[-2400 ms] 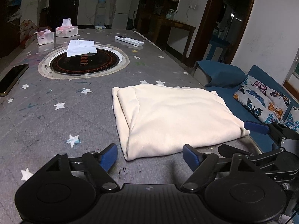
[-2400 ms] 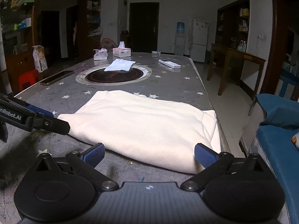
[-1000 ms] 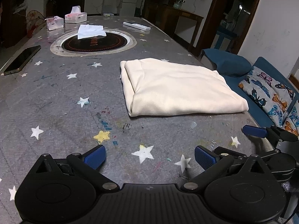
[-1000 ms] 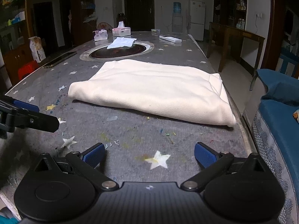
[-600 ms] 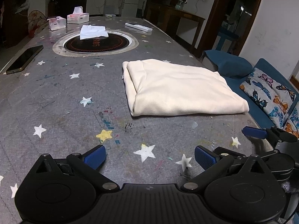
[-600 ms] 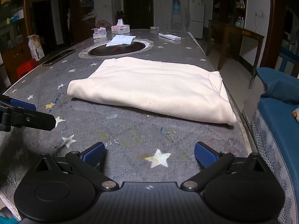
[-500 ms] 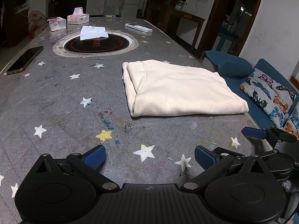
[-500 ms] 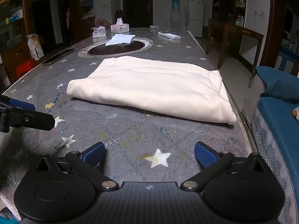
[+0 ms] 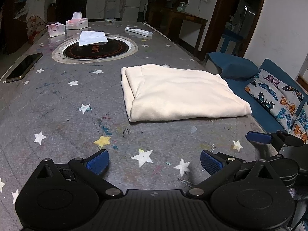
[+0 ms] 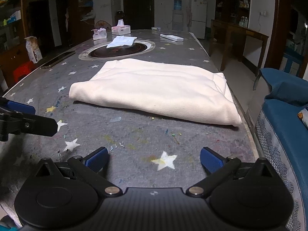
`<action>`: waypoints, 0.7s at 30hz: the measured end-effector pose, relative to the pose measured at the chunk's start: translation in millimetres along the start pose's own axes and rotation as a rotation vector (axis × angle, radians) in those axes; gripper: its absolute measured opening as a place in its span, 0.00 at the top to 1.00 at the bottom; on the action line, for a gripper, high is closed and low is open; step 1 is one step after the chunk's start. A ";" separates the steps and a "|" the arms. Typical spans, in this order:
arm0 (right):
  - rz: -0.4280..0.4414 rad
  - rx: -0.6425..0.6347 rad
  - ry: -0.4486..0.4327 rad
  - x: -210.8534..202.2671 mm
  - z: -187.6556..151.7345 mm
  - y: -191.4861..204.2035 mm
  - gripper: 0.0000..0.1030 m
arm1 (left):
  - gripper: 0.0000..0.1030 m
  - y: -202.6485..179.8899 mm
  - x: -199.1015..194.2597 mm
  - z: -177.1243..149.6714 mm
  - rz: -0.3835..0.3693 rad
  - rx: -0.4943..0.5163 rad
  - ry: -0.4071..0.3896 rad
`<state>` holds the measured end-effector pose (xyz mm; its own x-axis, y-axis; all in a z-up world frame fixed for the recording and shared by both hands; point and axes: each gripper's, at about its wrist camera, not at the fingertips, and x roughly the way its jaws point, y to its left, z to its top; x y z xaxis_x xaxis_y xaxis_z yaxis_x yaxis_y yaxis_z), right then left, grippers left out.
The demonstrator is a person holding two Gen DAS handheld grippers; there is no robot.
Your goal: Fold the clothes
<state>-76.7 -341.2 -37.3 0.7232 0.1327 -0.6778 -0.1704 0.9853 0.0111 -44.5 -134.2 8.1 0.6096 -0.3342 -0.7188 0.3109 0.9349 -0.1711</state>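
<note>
Grippers low over table edge, jaws apart, empty.
Left gripper (image 9: 154, 159) and right gripper (image 10: 153, 158) near folded cream garment (image 9: 179, 93); bare table (image 9: 57, 115) between.

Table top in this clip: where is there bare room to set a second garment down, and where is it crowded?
Bare room: the near strip between the folded cream garment and both open grippers, and the stretch between the garment and the phone. Crowded: the far end, with the round inset hotplate, loose tissue, two tissue boxes and remote.
</note>
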 end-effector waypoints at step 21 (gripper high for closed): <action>0.008 0.013 -0.001 -8.8 -4.8 -1.9 0.00 | 0.00 -14.1 1.9 -4.8 -0.004 0.025 0.016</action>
<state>-86.0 -344.7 -34.9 0.7226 0.1403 -0.6769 -0.1672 0.9856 0.0258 -51.2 -147.4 5.9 0.5966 -0.3356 -0.7290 0.3315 0.9303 -0.1570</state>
